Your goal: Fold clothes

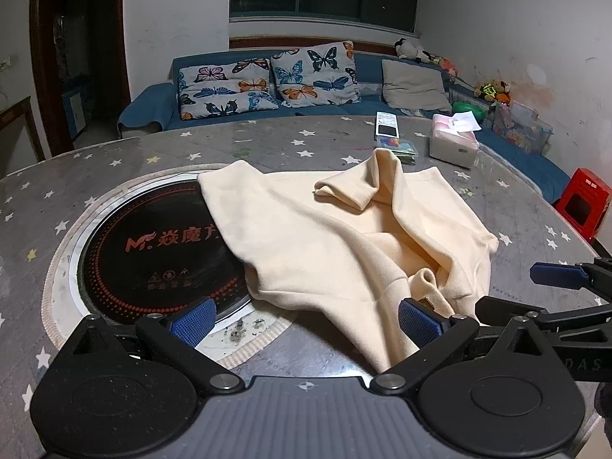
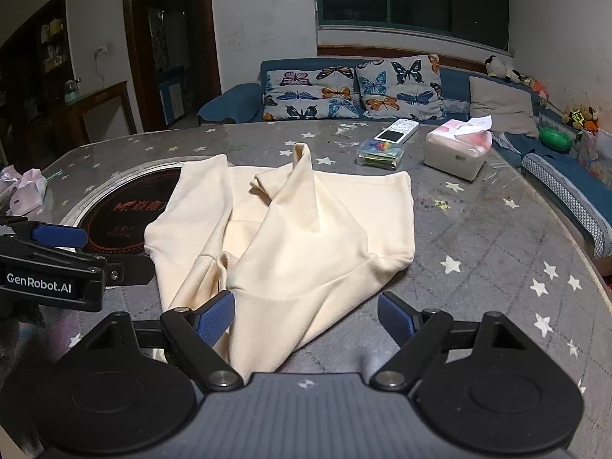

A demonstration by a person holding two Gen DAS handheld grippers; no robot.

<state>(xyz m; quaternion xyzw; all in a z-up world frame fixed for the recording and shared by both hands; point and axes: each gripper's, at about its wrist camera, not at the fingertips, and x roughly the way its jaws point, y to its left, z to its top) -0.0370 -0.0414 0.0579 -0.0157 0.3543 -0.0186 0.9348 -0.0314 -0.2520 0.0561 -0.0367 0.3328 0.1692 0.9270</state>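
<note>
Grey, star-printed cloth covers the round table (image 2: 478, 267), and both grippers hang low over its near edge. Closest in, the left gripper (image 1: 306, 323) has its blue-padded fingers spread apart with nothing between them; the right gripper (image 2: 306, 319) is likewise spread wide and empty.

Just ahead of both lies the cream fleece garment (image 2: 290, 229), rumpled rather than flat: its near hem bunches between the two grippers, a loose sleeve or flap is thrown across the middle, and its left side overlaps the black round induction hob (image 1: 153, 252) set into the table. It is neither spread out nor neatly folded, so this could be a fold in progress or a heap waiting to be smoothed.

Whichever it is, I judge a clean fold needs the cloth flattened before any crease: pinch a single layer at a hem corner, not the bunched ridge, and keep both grips level so the fabric does not drag off the hob.

Farther back, a clear plastic box (image 2: 380, 155) holds small colourful items I cannot identify, with a white remote control (image 2: 396, 132) behind it. A white tissue box (image 2: 457, 153) has one tissue pulled up. Beyond stands a blue sofa (image 2: 237, 103) with butterfly cushions.
</note>
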